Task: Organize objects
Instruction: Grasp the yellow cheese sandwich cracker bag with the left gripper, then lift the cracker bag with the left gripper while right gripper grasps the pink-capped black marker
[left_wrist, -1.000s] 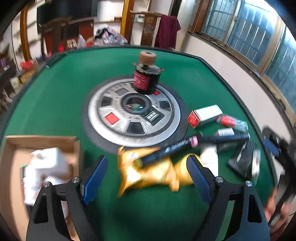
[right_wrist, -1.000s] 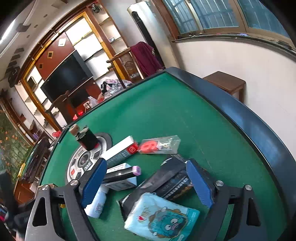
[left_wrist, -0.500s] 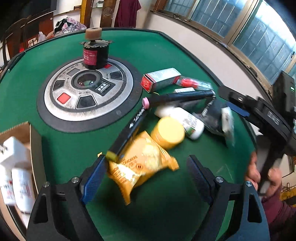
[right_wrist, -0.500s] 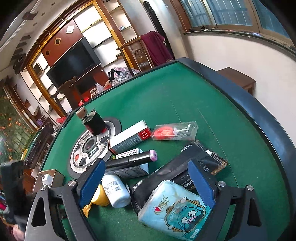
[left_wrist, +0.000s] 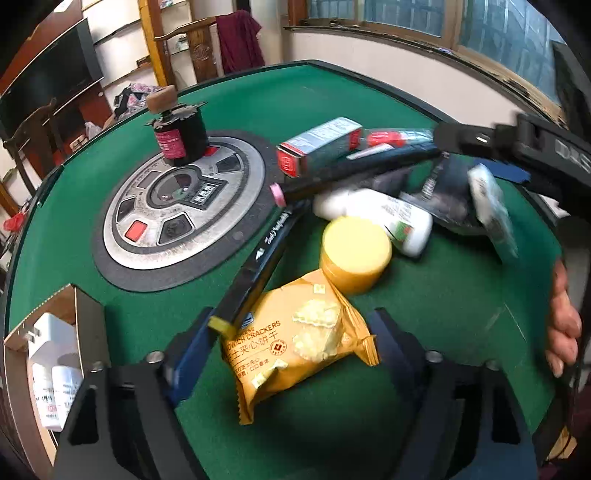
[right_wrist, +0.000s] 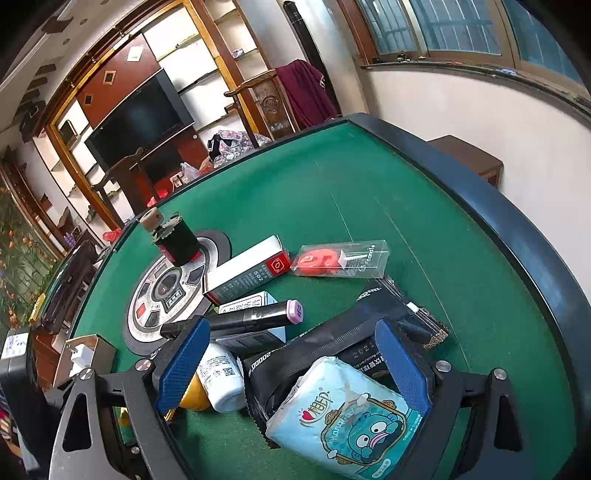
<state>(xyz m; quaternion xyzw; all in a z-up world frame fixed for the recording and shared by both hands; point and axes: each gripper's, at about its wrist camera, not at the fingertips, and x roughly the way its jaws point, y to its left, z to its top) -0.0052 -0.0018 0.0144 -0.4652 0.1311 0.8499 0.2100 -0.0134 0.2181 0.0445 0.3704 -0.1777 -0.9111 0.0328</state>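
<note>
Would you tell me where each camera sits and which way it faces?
Left wrist: on the left gripper, looking down at a cracker bag between its closing jaws; a hand shows at right.
Right wrist: on the right gripper, over a tissue pack; fingers only.
Shared: white bottle, red-ended box.

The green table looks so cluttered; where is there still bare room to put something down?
The green table is bare on its far side, from the candle box out to the rim, and along the right edge beside the black pouch. It is crowded from the round centre panel to the tissue pack.
</note>
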